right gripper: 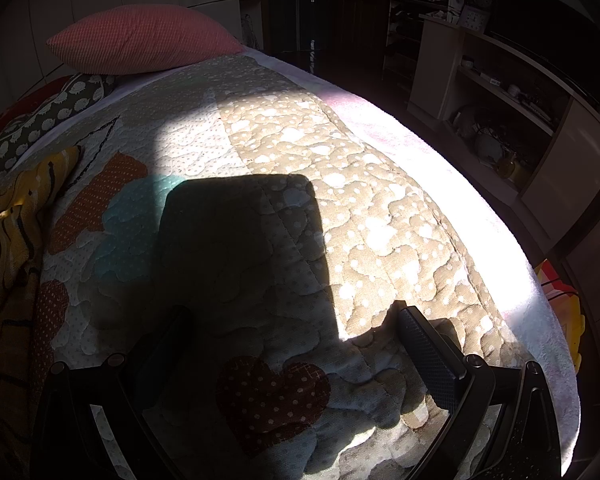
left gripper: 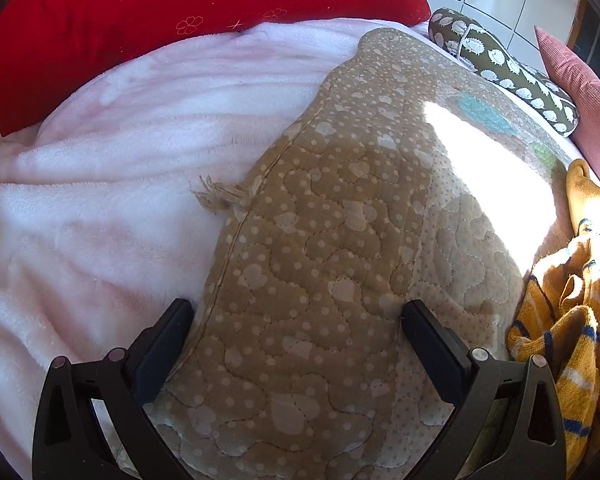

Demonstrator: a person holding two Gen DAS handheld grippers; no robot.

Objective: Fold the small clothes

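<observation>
Progress: nothing folded yet, judging by how things lie; whole fold left to do
Garment: yellow striped knit [left gripper: 572, 320] lying crumpled at right edge of quilted mat [left gripper: 320, 280], also visible at far left [right gripper: 8, 232] from right wrist view
Left gripper [left gripper: 296, 320]: jaws spread wide, empty, poised over tan border of mat, garment well off to its right
Right gripper [right gripper: 292, 328]: jaws parted, holding nothing, over heart patch [right gripper: 272, 396] in shadow
Surroundings: pink fleece blanket [left gripper: 100, 200] under mat, red pillow [left gripper: 160, 0] behind
Remaining: reach garment, spread flat, then fold
</observation>
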